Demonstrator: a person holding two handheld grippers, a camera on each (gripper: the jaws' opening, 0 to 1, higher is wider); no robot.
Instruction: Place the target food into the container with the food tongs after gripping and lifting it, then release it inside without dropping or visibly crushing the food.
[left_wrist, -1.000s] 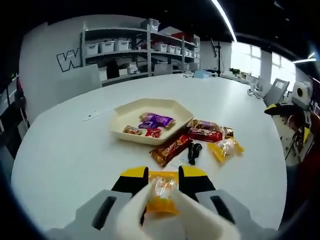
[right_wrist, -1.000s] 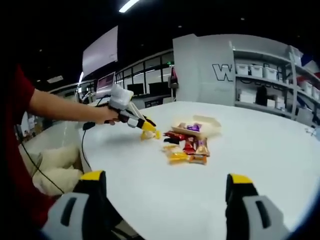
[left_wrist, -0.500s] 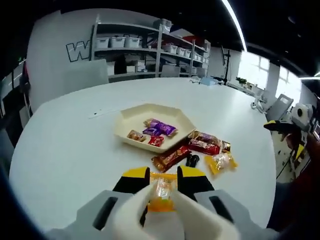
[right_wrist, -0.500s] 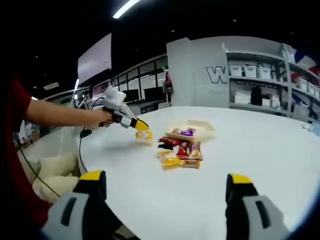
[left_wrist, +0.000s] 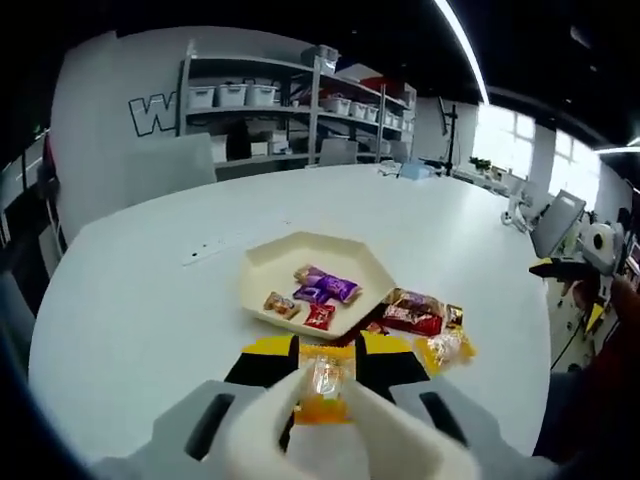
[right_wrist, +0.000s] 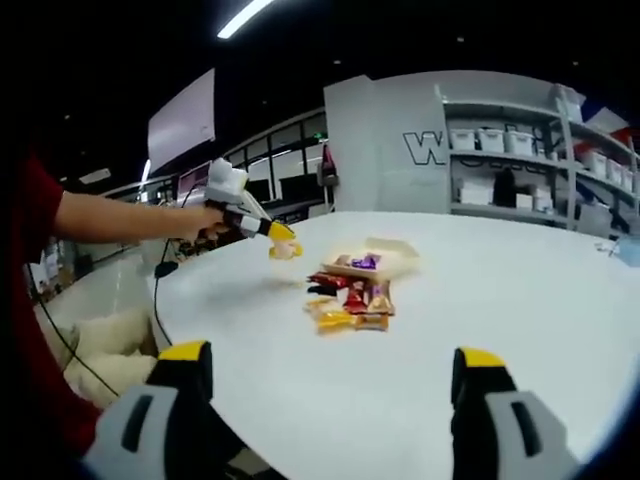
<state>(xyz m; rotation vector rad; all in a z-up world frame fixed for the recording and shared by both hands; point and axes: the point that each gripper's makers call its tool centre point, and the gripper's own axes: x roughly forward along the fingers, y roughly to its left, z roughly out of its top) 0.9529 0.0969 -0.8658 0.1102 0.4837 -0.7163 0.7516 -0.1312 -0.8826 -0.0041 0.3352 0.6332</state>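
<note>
Item: yellow-orange snack packet (left_wrist: 322, 390), pinched between the white tong tips that the left gripper (left_wrist: 325, 368) squeezes closed. It hangs clear of the counter (left_wrist: 140, 300), wrapper not visibly crushed.

Change: over the last second the packet has travelled forward with the hand. The cream hexagonal tray (left_wrist: 268, 262) now lies just beyond the yellow fingers (left_wrist: 268, 347), nearer than a second ago, and the brown bar seen in front of them earlier is now mostly hidden behind them. In the right gripper view the left gripper (right_wrist: 275, 238) sits higher above the counter than before and close to the tray (right_wrist: 392, 260). Judgement: lift done, carry nearly done; release inside the tray remains.

Container contents: a purple packet (left_wrist: 331, 286), a red packet (left_wrist: 320, 316), a small brown-orange packet (left_wrist: 279, 304).

Outside the tray, on the counter just beside its near-right edge: a red-and-brown packet (left_wrist: 412, 313), a yellow packet (left_wrist: 445, 347).

Right gripper (right_wrist: 330, 385): fingers spread wide, holding nothing, low over the counter, well apart from the pile.
</note>
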